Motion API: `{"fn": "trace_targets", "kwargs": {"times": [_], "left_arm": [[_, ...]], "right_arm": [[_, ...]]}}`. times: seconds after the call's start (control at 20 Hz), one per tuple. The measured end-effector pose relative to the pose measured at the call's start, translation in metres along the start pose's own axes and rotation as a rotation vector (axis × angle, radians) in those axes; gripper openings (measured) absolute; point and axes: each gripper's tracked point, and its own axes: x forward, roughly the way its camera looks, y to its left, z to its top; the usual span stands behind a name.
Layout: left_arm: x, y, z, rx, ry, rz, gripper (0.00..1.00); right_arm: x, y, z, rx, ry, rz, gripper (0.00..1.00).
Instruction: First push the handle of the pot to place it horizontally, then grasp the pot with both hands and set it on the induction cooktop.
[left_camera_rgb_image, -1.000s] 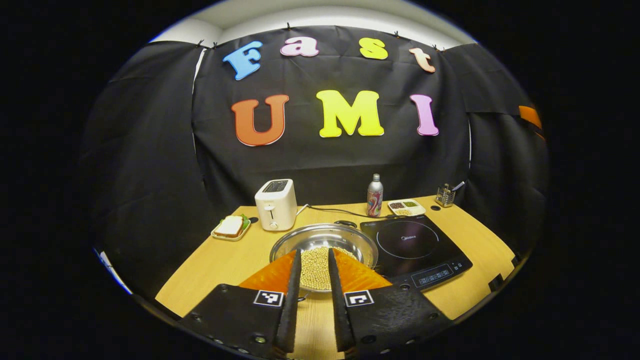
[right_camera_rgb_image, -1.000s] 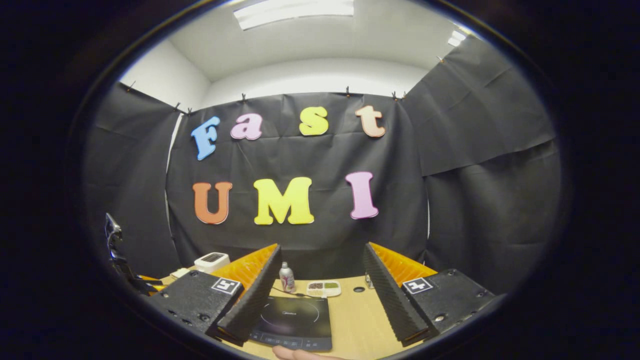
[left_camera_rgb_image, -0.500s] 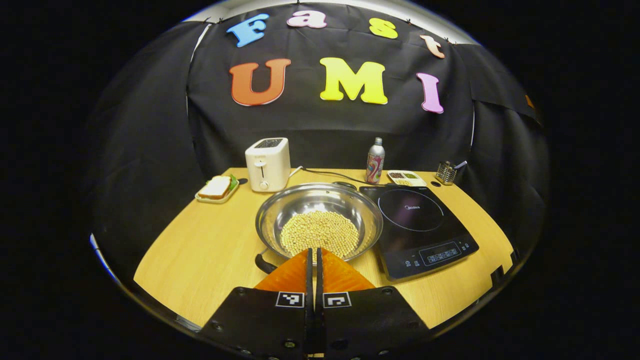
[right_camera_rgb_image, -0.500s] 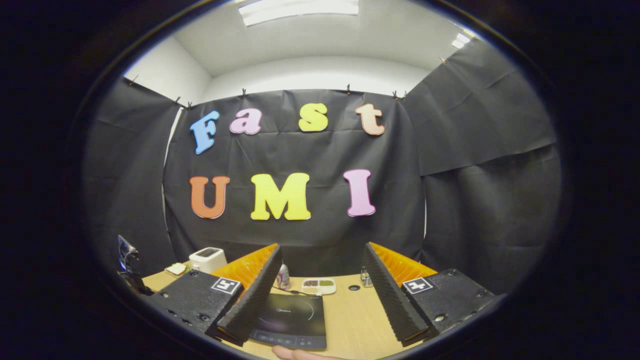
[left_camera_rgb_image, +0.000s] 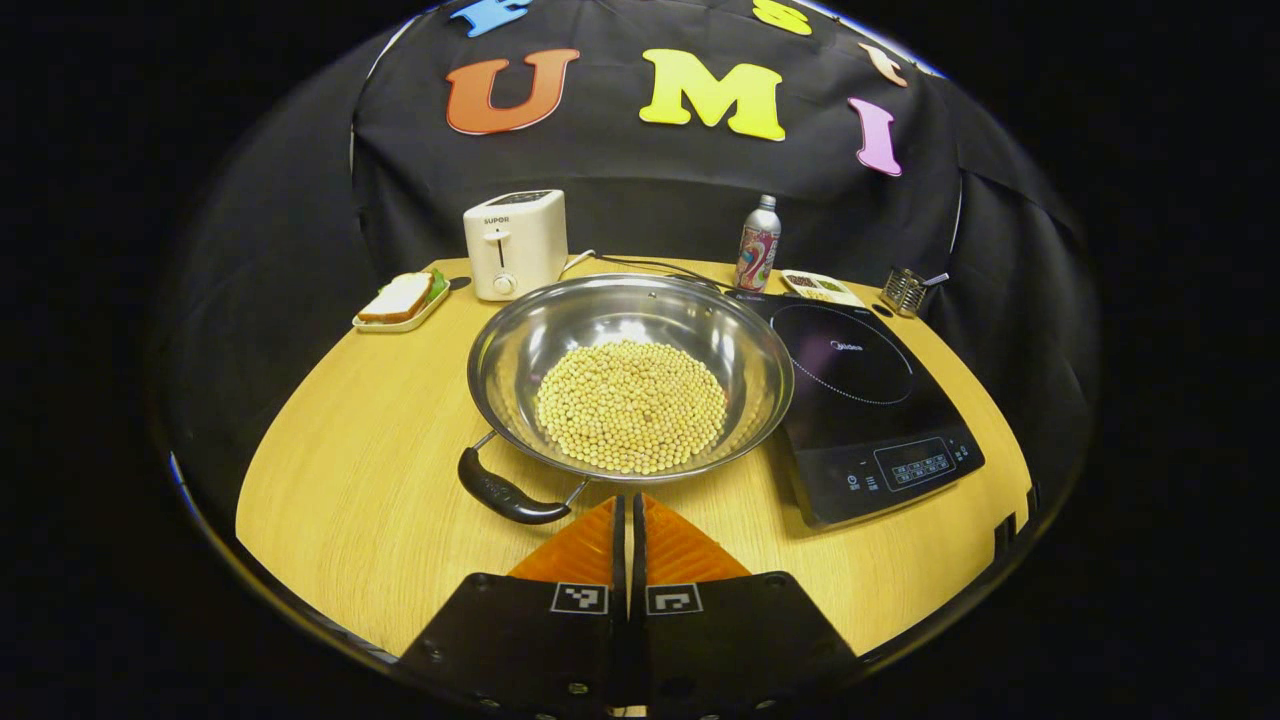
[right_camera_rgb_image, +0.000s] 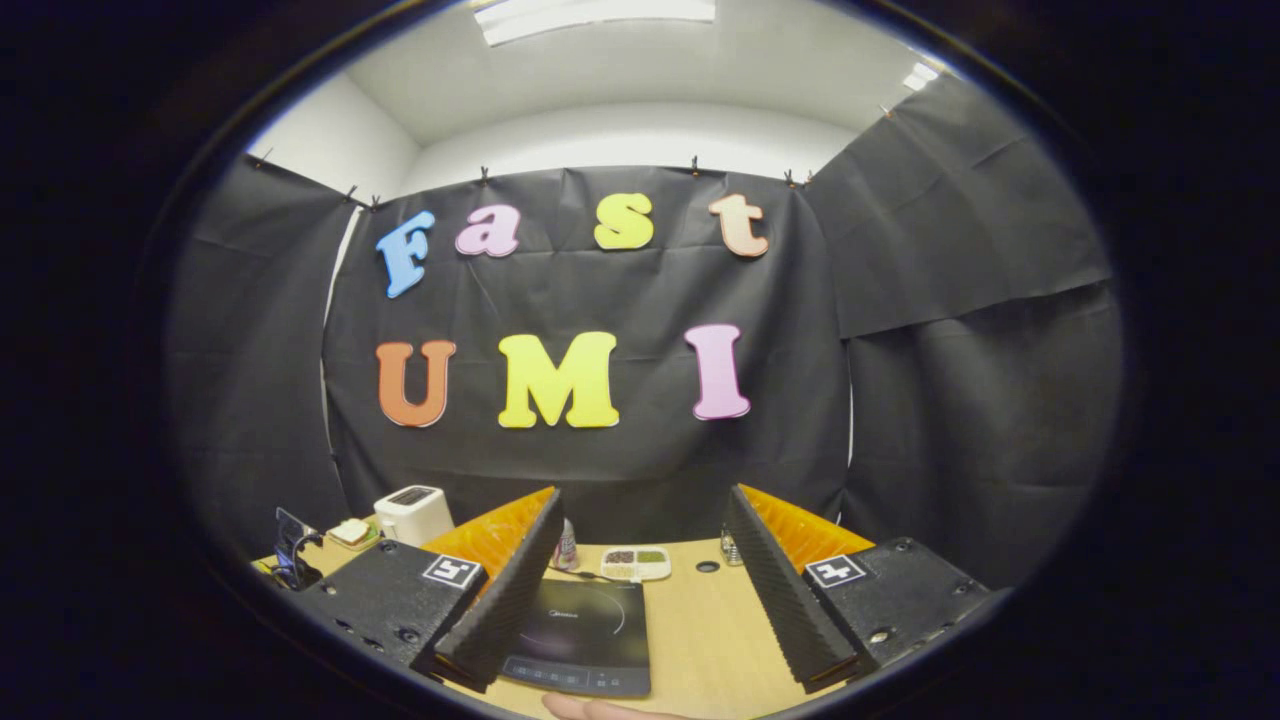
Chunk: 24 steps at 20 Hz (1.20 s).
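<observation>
A steel pot (left_camera_rgb_image: 700, 330) full of yellow beans sits mid-table in the left gripper view. Its black handle (left_camera_rgb_image: 505, 492) points toward the near left, at a slant. My left gripper (left_camera_rgb_image: 628, 500) is shut with nothing in it; its tips are just in front of the pot's near rim, right of the handle. The black induction cooktop (left_camera_rgb_image: 850, 385) lies flat against the pot's right side. In the right gripper view, my right gripper (right_camera_rgb_image: 640, 495) is held open and empty above the table, with the cooktop (right_camera_rgb_image: 585, 635) below and between its fingers.
A white toaster (left_camera_rgb_image: 515, 243) and a sandwich plate (left_camera_rgb_image: 398, 300) stand at the back left. A bottle (left_camera_rgb_image: 757, 243), a small snack dish (left_camera_rgb_image: 820, 287) and a utensil holder (left_camera_rgb_image: 905, 290) line the back right. A cable runs behind the pot. A fingertip (right_camera_rgb_image: 590, 708) shows at the bottom edge.
The left gripper has shut and tipped down closer to the pot, so the near handle has come into view. The right gripper has stayed open and barely moved.
</observation>
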Motion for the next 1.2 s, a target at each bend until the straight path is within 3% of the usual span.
{"fn": "trace_targets", "kwargs": {"times": [0.7, 1.2], "left_arm": [[0.017, 0.039, -0.003, -0.051, 0.063, 0.037, 0.0], [0.038, 0.079, 0.007, -0.07, 0.091, 0.076, 0.0]], "right_arm": [[0.001, -0.004, -0.002, 0.003, -0.015, -0.008, 1.0], [-0.017, 0.014, -0.003, 0.012, -0.044, 0.033, 1.0]]}}
